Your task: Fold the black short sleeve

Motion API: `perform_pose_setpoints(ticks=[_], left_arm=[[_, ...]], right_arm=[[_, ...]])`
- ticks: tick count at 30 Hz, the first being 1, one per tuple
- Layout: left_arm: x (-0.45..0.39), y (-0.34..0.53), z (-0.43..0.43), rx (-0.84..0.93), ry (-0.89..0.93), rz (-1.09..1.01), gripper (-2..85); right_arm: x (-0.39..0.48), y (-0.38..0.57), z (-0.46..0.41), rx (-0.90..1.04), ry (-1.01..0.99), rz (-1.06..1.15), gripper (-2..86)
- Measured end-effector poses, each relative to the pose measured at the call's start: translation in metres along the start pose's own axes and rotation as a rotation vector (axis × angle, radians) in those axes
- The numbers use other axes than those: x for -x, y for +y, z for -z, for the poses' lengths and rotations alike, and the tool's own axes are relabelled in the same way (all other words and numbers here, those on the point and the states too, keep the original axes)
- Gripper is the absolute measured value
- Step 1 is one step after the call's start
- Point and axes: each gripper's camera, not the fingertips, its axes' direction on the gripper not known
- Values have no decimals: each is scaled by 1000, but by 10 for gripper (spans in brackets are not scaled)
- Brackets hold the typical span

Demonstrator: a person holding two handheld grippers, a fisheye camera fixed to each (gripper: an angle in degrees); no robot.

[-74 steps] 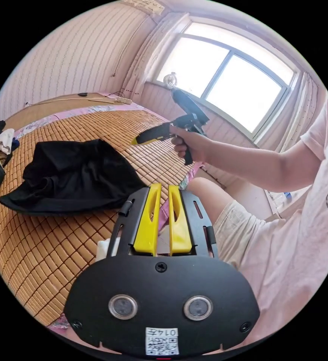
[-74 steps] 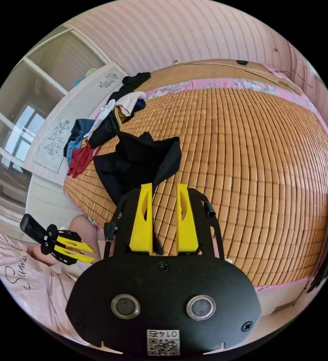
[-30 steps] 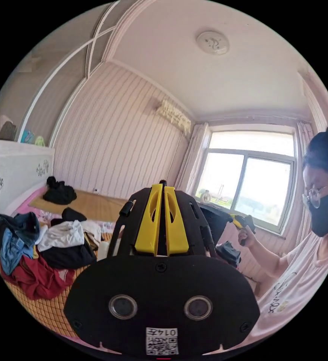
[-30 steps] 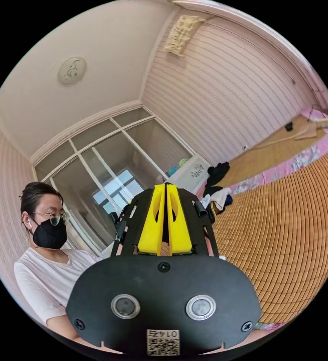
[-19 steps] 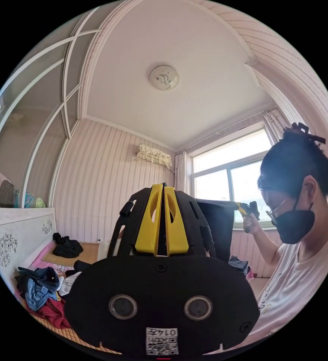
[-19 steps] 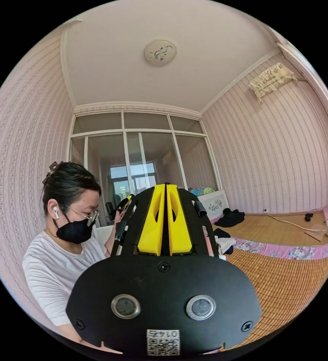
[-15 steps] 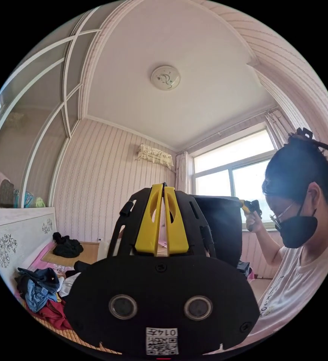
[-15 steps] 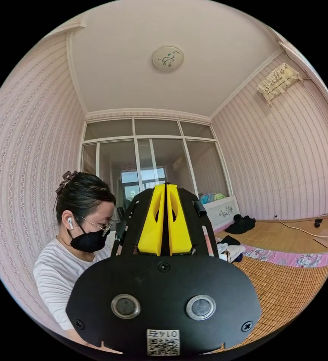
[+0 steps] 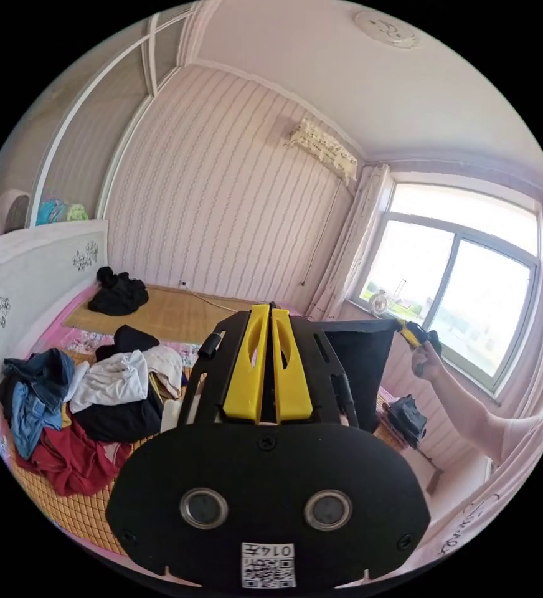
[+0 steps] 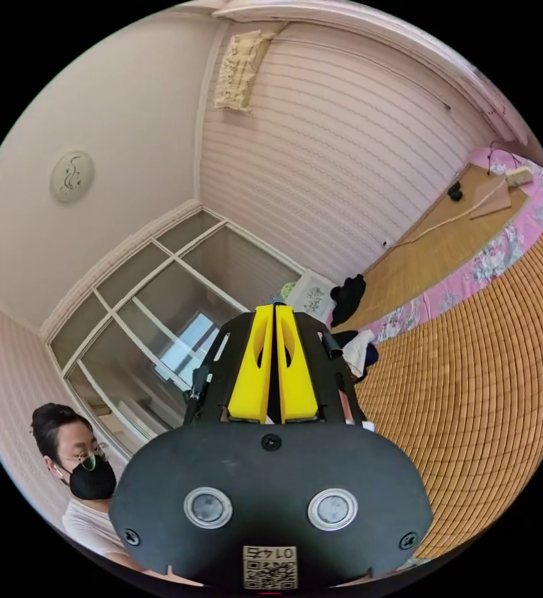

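The black short sleeve [image 9: 362,367] hangs in the air as a taut dark sheet, its top edge running from my left gripper [image 9: 270,310] across to my right gripper [image 9: 411,333]. In the left gripper view the left jaws are pressed together on a dark strip of that cloth, and most of the shirt's near side is hidden behind the gripper body. A hand holds the right gripper at the shirt's far top corner. In the right gripper view my right gripper [image 10: 274,309] is shut, with a thin dark line of fabric between its yellow jaws.
A bamboo mat [image 10: 489,374] covers the bed. A pile of mixed clothes [image 9: 97,398] lies by the white headboard [image 9: 10,274], with a black bundle [image 9: 117,293] further back. The window [image 9: 458,293] is behind the shirt. The person [image 10: 88,473] stands at the bed's edge.
The shirt lay crumpled on the mat with both grippers open above it. Both are now shut and the shirt hangs stretched between them. Both views have tipped down from the ceiling.
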Motion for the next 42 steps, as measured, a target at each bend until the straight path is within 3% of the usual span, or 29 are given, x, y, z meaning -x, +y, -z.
perform_pose_setpoints(ticks=[2, 6, 17, 23, 29, 37, 42], left_arm=[[-12, 2, -11, 13, -19, -81, -10], [-4, 54, -45, 116, -23, -90, -10], [73, 371, -190, 794, -81, 253, -10], [49, 428, -202, 1059, -75, 124, -10], [22, 456, -196, 1226, 12, -8, -8], [52, 450, -171, 1128, -160, 1, 11], [94, 428, -199, 943, -222, 42, 2]], right_arm=[[18, -16, -11, 8, 35, 147, -1], [0, 4, -24, 87, 81, 210, -1], [-222, 213, -88, 604, 533, -368, 0], [-233, 257, -111, 759, 589, -465, 1], [-207, 274, -151, 1005, 655, -416, 4], [-184, 264, -221, 1139, 871, -239, 57], [-168, 226, -350, 1138, 736, 49, 69]])
